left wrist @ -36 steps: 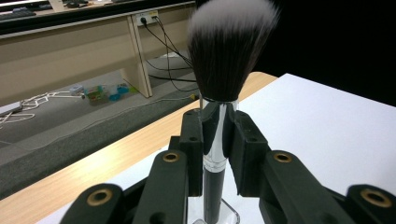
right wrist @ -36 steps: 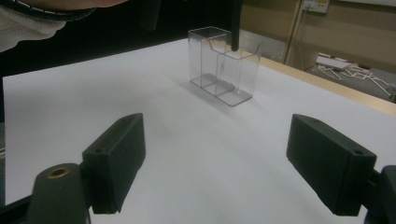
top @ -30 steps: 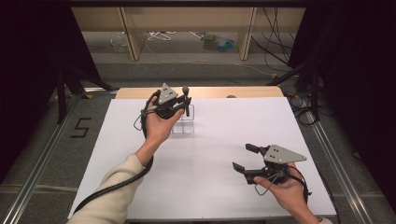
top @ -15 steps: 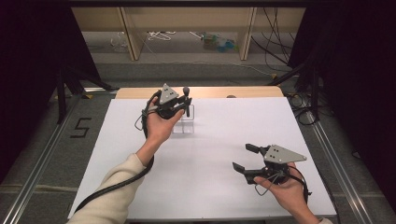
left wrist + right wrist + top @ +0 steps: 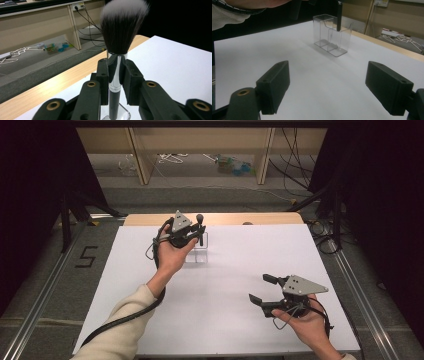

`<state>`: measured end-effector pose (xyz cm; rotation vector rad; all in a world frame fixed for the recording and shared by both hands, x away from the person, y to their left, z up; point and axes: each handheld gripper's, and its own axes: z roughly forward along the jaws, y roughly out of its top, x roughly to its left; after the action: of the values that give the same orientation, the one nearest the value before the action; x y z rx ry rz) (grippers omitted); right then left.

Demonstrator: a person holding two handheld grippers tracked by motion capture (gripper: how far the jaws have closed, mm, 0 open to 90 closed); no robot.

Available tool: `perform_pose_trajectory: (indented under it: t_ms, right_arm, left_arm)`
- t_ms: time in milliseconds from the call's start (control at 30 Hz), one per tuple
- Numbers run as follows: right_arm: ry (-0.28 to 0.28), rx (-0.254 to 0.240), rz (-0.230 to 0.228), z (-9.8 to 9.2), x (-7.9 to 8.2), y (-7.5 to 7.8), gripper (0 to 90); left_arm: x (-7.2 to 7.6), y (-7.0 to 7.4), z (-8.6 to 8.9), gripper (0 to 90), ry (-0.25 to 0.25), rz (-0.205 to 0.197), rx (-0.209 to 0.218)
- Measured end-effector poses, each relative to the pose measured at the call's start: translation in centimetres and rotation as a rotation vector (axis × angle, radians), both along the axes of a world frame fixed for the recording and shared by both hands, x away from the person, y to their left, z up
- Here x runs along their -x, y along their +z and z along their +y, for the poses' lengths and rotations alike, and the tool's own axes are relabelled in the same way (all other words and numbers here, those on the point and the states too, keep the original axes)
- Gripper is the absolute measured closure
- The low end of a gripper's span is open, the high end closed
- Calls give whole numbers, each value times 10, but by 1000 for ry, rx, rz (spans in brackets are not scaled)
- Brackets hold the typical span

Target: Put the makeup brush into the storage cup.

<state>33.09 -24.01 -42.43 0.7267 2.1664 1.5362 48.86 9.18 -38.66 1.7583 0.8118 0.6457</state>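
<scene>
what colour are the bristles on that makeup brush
Dark brown to black with white tips on the makeup brush, clearest in the left gripper view.

White desk (image 5: 225,285) under both tools, its wooden edge strip (image 5: 270,218) just beyond the left tool. Grey floor (image 5: 200,195) farther off, with white cables (image 5: 172,159), blue-green bits (image 5: 235,166), wooden posts (image 5: 141,155). Floor mark "5" (image 5: 86,256) left of the desk.

Cream sleeve (image 5: 117,335), seemingly knitted.
</scene>
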Motion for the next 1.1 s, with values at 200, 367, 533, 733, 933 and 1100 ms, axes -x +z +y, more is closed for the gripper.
perform_pose_trajectory:
  t_ms: [200,367,533,733,933,1100]
  right_arm:
    - [1,0,0,0,0,0,203]
    - [3,2,2,0,0,0,203]
    - [2,1,0,0,0,0,203]
    - [5,0,3,0,0,0,202]
    - [4,0,3,0,0,0,202]
    - [4,0,3,0,0,0,202]
  left_arm:
    - [-1,-2,0,762,1,2,-5]
    - [-2,-5,-1,763,1,4,-7]
    - [-3,-6,-2,762,1,6,-11]
    - [-4,-8,-3,762,0,5,-13]
    - [-4,-10,-3,762,-2,7,-17]
    - [-5,-12,-4,762,-3,6,-20]
